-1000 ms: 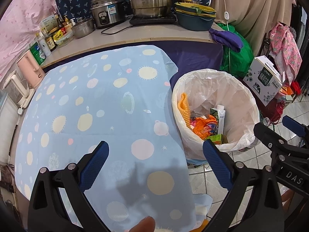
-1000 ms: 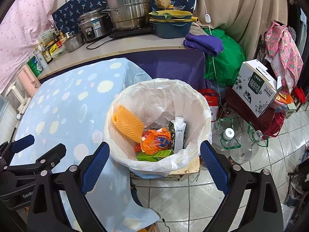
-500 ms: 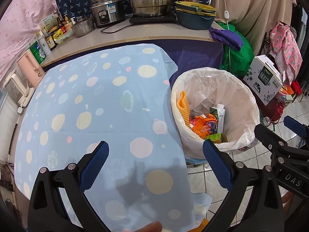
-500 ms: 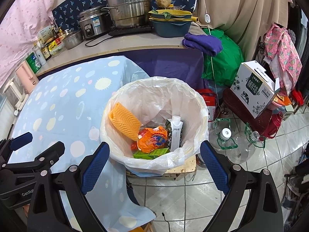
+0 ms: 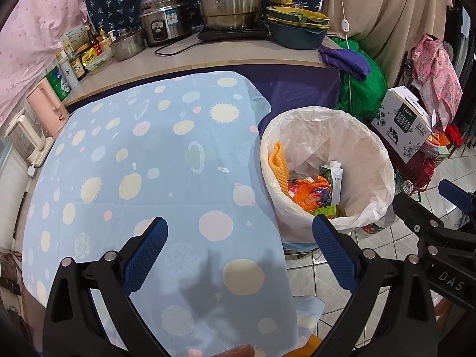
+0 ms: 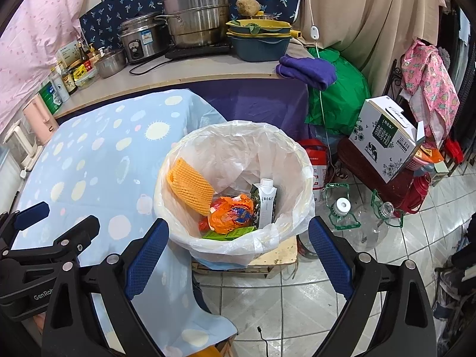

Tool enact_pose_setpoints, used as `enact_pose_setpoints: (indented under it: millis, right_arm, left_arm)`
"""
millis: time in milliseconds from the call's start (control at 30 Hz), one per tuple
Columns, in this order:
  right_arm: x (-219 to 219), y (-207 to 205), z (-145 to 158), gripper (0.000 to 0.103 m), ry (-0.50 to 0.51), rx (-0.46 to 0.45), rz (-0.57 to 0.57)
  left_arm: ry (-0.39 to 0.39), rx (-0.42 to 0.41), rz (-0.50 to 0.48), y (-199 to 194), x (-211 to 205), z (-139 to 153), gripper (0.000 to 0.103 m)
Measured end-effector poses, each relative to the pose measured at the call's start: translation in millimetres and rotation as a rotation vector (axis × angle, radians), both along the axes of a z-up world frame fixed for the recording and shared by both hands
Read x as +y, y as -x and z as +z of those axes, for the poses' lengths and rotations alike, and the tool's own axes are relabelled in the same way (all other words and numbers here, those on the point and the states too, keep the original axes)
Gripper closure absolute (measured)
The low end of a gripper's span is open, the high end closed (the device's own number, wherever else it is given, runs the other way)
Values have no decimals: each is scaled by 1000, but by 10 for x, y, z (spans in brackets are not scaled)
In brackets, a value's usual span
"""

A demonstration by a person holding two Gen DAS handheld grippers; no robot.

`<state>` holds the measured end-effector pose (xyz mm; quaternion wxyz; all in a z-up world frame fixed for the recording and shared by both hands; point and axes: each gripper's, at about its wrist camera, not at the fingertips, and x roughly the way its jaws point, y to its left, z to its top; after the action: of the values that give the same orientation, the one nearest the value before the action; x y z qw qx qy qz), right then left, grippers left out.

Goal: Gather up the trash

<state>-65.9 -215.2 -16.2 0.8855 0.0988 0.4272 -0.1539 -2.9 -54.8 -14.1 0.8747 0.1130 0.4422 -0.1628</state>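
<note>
Left gripper [image 5: 239,250]: hanging over the near end of the table, jaws spread wide, gripping nothing.
Right gripper [image 6: 238,248]: hovering just short of the bin, jaws likewise wide apart and carrying nothing.
Tablecloth [image 5: 142,160]: blue, dotted with suns and planets, lying bare; no loose trash is showing on it.
Step in hand: judging by the bare cloth and two unloaded grippers, collecting is looking finished or nearly so.
Next move: probably scanning the table and floor for anything missed, or gathering the liner's rim to close it.
Trash bin [image 6: 297,154]: standing beside the table on a low board, lined with a white plastic bag.
Bin contents: an orange foam net [image 6: 190,186] leaning on the near wall, a crumpled orange wrapper [image 6: 230,212], an upright white carton [image 6: 266,202] and a green box [image 6: 229,233] sitting at the bottom.
Counter [image 5: 184,59]: beyond the table, holding pots, bottles and stacked basins.
</note>
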Motion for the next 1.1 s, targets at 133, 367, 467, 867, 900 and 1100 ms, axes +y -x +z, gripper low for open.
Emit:
enact_pose_setpoints:
  millis: [133,367,467,867,900,1100]
  right_arm:
    - [2,16,8,12,-4,2,-3]
    - [1,53,24,12,0,3,-3]
    - [1,54,25,12,-2,3,-3]
    - [16,94,27,12,5,3,-4]
    - [15,97,27,12,5,3,-4]
    - [14,98,28,12,4,3,-5]
  left_arm:
    - [2,-1,1,3,1,5,10]
    - [1,-5,1,43,12,12,10]
    - [3,-6,5,62,20,19,10]
    - [4,-2,5,92,36,27,10]
    - [5,1,5,97,40,25,10]
    - [6,10,5,95,34,12,10]
